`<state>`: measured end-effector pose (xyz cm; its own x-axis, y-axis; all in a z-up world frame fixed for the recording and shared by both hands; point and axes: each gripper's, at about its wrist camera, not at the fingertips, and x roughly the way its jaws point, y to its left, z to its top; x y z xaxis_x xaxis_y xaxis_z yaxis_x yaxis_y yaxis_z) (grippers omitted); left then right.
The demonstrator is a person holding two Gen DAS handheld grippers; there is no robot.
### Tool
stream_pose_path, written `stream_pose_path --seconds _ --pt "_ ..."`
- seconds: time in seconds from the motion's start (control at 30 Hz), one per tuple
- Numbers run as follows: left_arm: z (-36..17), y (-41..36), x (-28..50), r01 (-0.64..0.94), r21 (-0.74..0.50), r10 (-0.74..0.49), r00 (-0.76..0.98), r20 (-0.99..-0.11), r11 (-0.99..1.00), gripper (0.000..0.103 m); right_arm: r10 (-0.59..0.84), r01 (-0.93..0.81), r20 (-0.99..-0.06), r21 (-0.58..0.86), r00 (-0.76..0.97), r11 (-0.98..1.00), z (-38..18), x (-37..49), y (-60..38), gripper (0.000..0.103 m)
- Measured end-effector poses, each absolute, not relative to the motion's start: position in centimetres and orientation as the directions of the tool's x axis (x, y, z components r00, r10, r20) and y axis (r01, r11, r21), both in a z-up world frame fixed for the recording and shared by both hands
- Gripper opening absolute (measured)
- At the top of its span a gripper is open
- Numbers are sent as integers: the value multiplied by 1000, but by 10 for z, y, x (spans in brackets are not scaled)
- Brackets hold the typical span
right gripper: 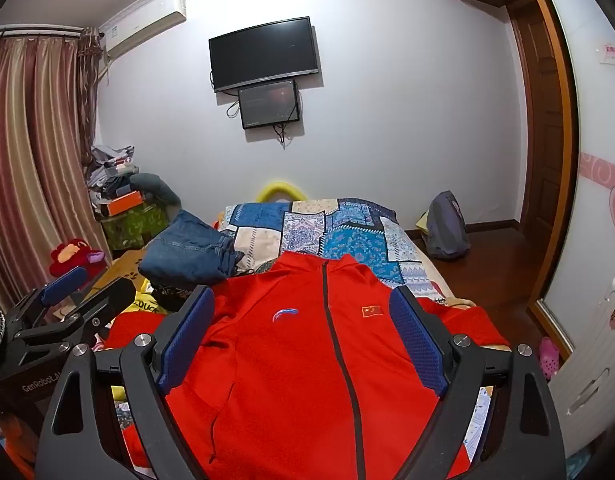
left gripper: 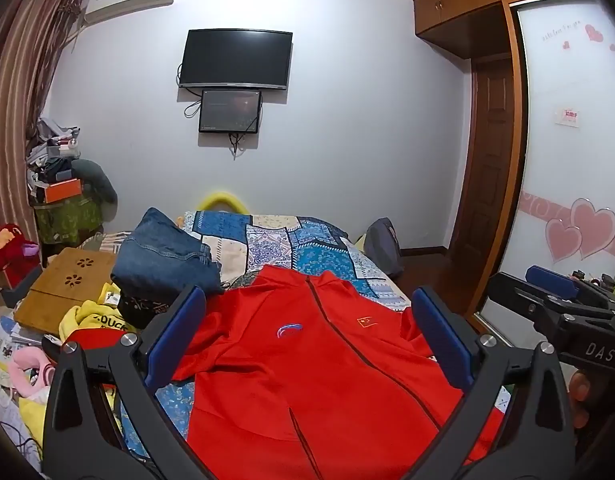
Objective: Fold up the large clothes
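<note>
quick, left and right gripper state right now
left gripper: open, holding nothing, above the red zip-up jacket.
right gripper: open, holding nothing, above the same jacket.

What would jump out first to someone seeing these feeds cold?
The red jacket spread front-up, zipped, on the patchwork bedspread, filling the foreground of both views. Both the left gripper and the right gripper hover open above it, holding nothing. Behind it, folded blue jeans sit to the left, and a dark TV hangs on the wall.
</note>
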<state>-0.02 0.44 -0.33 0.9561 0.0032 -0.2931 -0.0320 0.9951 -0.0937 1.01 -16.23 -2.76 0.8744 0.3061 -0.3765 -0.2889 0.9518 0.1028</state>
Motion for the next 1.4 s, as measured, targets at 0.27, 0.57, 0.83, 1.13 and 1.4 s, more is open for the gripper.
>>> stream_pose_path --seconds 0.27,0.57,0.83,1.13,1.4 --pt "-3 4 0 -35 -95 5 956 -295 995 103 306 -285 -378 111 874 952 -30 11 -158 87" --pt "-3 5 0 -36 -96 6 955 -295 995 103 307 -285 -378 114 874 952 -30 11 -159 87" --pt "-5 6 0 -38 -102 6 955 -298 994 103 309 -286 -376 115 874 951 -29 11 -160 87" --pt "-4 5 2 -36 -111 0 952 -305 993 103 306 -285 -375 112 875 952 -28 11 -160 87" --pt "-6 7 4 -36 -121 -4 950 -313 992 103 307 -285 -376 112 874 952 -29 10 -160 87"
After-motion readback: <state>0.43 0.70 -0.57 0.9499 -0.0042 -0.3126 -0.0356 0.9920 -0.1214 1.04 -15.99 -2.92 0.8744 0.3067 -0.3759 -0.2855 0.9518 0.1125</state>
